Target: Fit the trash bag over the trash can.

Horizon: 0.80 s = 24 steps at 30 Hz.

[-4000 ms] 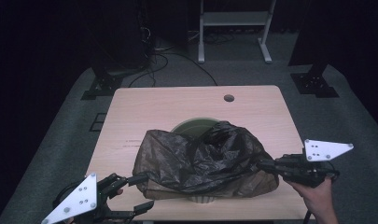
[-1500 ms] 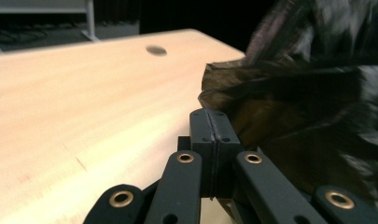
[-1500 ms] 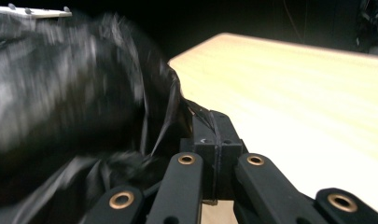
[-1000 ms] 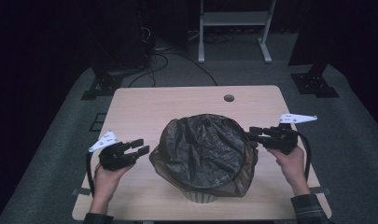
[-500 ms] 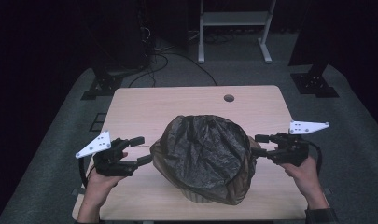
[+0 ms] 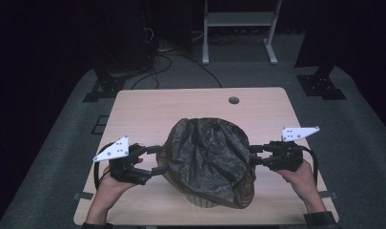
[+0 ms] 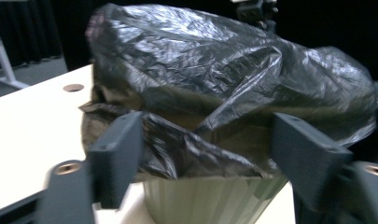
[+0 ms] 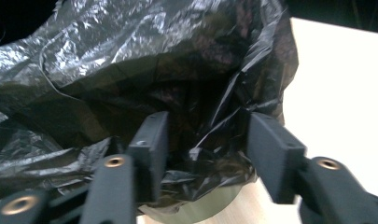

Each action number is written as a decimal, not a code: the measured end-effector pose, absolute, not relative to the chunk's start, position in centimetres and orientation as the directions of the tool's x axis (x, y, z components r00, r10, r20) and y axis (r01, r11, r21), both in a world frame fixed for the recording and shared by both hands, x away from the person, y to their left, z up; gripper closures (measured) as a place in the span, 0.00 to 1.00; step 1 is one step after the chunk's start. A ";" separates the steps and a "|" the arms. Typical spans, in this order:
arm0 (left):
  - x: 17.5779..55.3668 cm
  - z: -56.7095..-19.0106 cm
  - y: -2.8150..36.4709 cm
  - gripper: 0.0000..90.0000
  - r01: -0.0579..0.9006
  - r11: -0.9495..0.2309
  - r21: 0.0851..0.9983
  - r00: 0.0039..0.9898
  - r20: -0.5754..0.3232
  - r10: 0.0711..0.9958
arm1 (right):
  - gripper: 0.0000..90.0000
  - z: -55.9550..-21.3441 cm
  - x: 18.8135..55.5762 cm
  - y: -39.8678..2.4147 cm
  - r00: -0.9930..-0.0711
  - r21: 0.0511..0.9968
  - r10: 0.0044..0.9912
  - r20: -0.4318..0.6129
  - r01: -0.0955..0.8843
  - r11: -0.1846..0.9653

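High view shows a black plastic bag (image 6: 207, 157) draped over a pale ribbed bin (image 6: 207, 200) that stands near the front middle of the wooden table (image 6: 143, 114). The bag covers the whole mouth of the bin like a loose dome, so I cannot tell what is inside the bin. The bin stands upright, its long axis vertical and its mouth pointing up; the film hangs lower on the side toward the person. In the left gripper view the ribbed wall of the bin (image 7: 210, 200) shows under the hem of the bag (image 7: 214, 79), and it narrows toward the bottom. No label or writing can be read on the bag or on the bin.

The left gripper (image 6: 157, 160) is at the left side of the bag, held in the person's left hand (image 6: 107, 191). Its jaws have just been closing. They stand apart with bag film between them, and the pads do not press on it. The right gripper (image 6: 256, 155) is at the right side of the bag, in the right hand (image 6: 305, 179). Its jaws have also just been closing. In the right gripper view, crumpled film (image 8: 196, 135) lies between them, but they remain spread and do not pinch it.

A small round hole (image 6: 234, 100) is in the table beyond the bag.
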State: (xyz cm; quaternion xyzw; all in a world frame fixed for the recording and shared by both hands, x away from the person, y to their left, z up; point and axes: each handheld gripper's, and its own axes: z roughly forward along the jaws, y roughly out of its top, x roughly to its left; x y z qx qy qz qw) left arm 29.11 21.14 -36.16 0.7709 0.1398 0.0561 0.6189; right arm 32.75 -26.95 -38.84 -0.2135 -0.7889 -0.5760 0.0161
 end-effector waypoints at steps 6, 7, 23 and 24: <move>28.8 -35.9 20.8 0.97 0.117 -0.249 0.961 0.968 -0.055 0.245 | 1.00 -38.8 32.4 -26.4 -0.926 0.909 0.284 0.249 0.325 0.261; 28.7 -36.0 20.8 0.99 0.119 -0.255 0.960 0.969 -0.055 0.242 | 1.00 -38.8 32.4 -26.4 -0.925 0.907 0.284 0.252 0.328 0.264; 27.7 -41.6 21.5 0.99 0.237 -0.339 0.910 0.964 -0.179 0.195 | 1.00 -43.1 31.1 -26.9 -0.896 0.825 0.335 0.290 0.412 0.387; 27.7 -41.8 21.4 0.99 0.237 -0.354 0.905 0.965 -0.178 0.191 | 1.00 -43.4 30.9 -26.8 -0.896 0.819 0.334 0.292 0.415 0.397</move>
